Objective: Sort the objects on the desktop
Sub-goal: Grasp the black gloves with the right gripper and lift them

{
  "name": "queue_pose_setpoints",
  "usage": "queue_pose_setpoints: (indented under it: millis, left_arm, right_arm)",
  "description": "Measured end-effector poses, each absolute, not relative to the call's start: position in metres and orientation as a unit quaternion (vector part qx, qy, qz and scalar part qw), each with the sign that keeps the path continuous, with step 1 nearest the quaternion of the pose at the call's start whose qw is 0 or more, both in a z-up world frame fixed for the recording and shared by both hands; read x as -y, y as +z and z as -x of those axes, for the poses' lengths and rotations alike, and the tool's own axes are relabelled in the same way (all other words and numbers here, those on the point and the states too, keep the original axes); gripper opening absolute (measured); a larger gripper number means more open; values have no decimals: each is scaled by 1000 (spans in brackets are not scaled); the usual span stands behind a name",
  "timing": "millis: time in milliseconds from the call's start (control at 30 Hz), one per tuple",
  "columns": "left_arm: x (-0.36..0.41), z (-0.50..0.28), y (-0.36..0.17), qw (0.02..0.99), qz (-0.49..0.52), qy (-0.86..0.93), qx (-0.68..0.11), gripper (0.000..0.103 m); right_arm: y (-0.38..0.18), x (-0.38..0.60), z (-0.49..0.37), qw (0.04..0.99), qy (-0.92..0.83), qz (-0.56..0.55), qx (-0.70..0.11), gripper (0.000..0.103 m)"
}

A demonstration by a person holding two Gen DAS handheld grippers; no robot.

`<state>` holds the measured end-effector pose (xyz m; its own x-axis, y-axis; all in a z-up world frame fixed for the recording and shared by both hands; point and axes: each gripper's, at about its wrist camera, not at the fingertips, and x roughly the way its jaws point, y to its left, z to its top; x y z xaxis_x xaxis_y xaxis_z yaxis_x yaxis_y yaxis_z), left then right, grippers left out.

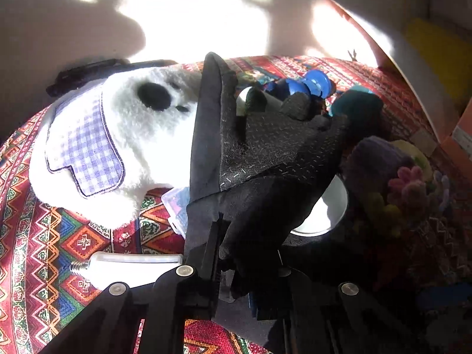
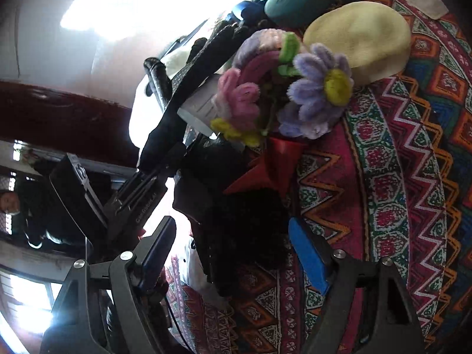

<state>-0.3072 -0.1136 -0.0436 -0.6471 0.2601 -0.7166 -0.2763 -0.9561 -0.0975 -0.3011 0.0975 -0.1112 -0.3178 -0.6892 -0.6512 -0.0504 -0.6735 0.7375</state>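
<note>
Currently: left gripper [image 1: 233, 265] clamped on black glove [image 1: 265, 153]; right gripper [image 2: 233, 253] wide, empty. Risk: the glove's loose fingers could drag the plush dog [image 1: 124, 135] or pipe-cleaner flowers [image 2: 295, 88].

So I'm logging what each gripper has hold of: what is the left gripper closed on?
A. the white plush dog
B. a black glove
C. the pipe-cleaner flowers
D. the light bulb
B: in the left wrist view the left gripper is shut on the black glove, whose fabric rises from between its closed fingers; the white plush dog lies apart on the patterned cloth.
</note>
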Motion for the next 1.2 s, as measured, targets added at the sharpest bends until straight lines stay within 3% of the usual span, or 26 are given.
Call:
queue_pose_setpoints:
  millis: [200, 233, 267, 300, 333, 400, 433, 500, 567, 700, 1033, 1067, 1100, 1133, 1167, 1200]
  left_arm:
    - [139, 277, 6, 164, 344, 924, 44, 6]
    - [142, 272, 10, 164, 341, 924, 46, 6]
    - [144, 270, 11, 162, 341, 925, 47, 6]
    - [146, 269, 9, 160, 345, 924, 44, 6]
    - [146, 268, 6, 158, 352, 922, 36, 6]
    - [144, 269, -5, 153, 365, 918, 16, 11]
    - [143, 270, -12, 154, 371, 916, 10, 17]
    - [140, 272, -25, 163, 384, 909, 2, 64]
    - [128, 266, -26, 182, 380, 907, -22, 83]
    - [96, 264, -22, 214, 360, 906, -62, 99]
    - [36, 320, -62, 134, 362, 912, -140, 99]
    - [37, 327, -65, 126, 364, 914, -128, 87]
    - [40, 334, -69, 125, 375, 912, -107, 47]
    - [46, 337, -70, 128, 384, 911, -78, 22]
    - [54, 336, -68, 135, 391, 909, -41, 12]
    - [63, 335, -66, 142, 398, 906, -5, 12]
  right_arm:
    - [-112, -49, 300, 223, -770, -548, 238, 63]
    - [-111, -42, 299, 214, -782, -546, 210, 56]
    - [-110, -35, 298, 205, -793, -544, 184, 33]
    - [-106, -35, 296, 207, -799, -537, 174, 20]
    - [-100, -37, 294, 210, -804, -529, 174, 13]
    - [-80, -45, 286, 217, -818, -504, 175, 10]
    - [-69, -49, 281, 219, -826, -490, 175, 10]
    - [-50, -62, 273, 217, -838, -469, 177, 10]
    - [-35, -77, 264, 210, -847, -455, 180, 10]
    - [-25, -114, 258, 192, -847, -449, 209, 10]
    - [-30, -180, 255, 148, -847, -461, 218, 10]
    - [-33, -185, 252, 148, -845, -463, 222, 10]
    - [-37, -191, 254, 147, -843, -465, 228, 10]
    - [-40, -193, 255, 145, -841, -466, 233, 10]
    - [-43, -195, 255, 143, -840, -467, 237, 10]
    - [-45, -197, 255, 141, -839, -467, 241, 10]
